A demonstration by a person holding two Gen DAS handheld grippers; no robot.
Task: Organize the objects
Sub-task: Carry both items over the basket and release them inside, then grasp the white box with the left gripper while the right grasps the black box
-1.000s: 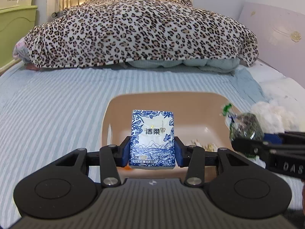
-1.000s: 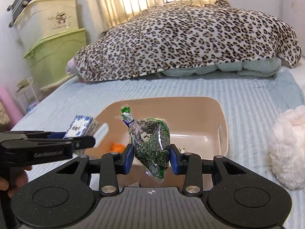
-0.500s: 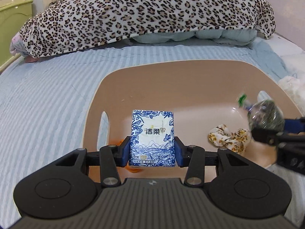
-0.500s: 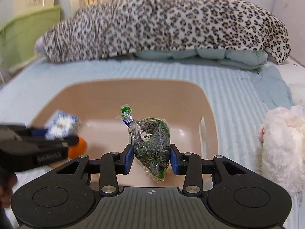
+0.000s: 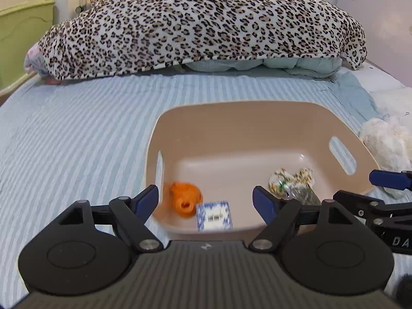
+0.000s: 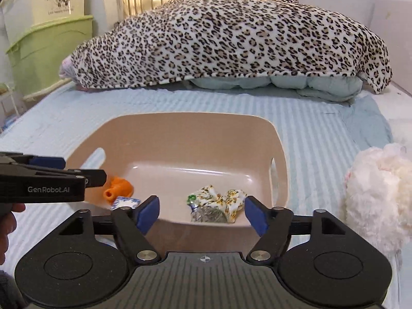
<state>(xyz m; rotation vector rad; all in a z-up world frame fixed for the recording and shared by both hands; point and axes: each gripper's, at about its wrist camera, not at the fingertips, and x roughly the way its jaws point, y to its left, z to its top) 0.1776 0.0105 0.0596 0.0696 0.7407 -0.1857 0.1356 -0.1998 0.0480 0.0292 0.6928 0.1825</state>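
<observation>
A beige plastic basket (image 5: 242, 118) (image 6: 180, 126) sits on the striped bed. Inside lie a blue-and-white tissue pack (image 5: 214, 215) (image 6: 125, 203), an orange item (image 5: 185, 198) (image 6: 119, 188), a yellow floral cloth (image 5: 292, 179) (image 6: 221, 199) and a clear bag of green seeds (image 5: 303, 195) (image 6: 208, 215). My left gripper (image 5: 206, 200) is open and empty over the basket's near rim. My right gripper (image 6: 201, 212) is open and empty over the near rim, above the seed bag.
A leopard-print blanket (image 5: 206, 25) is heaped at the far end of the bed. A fluffy white plush (image 6: 376, 195) (image 5: 386, 146) lies right of the basket. Green and cream storage bins (image 6: 49, 38) stand at the left.
Both grippers opened and pulled back. The tissue pack dropped from the left gripper and the seed bag from the right gripper into the basket.
</observation>
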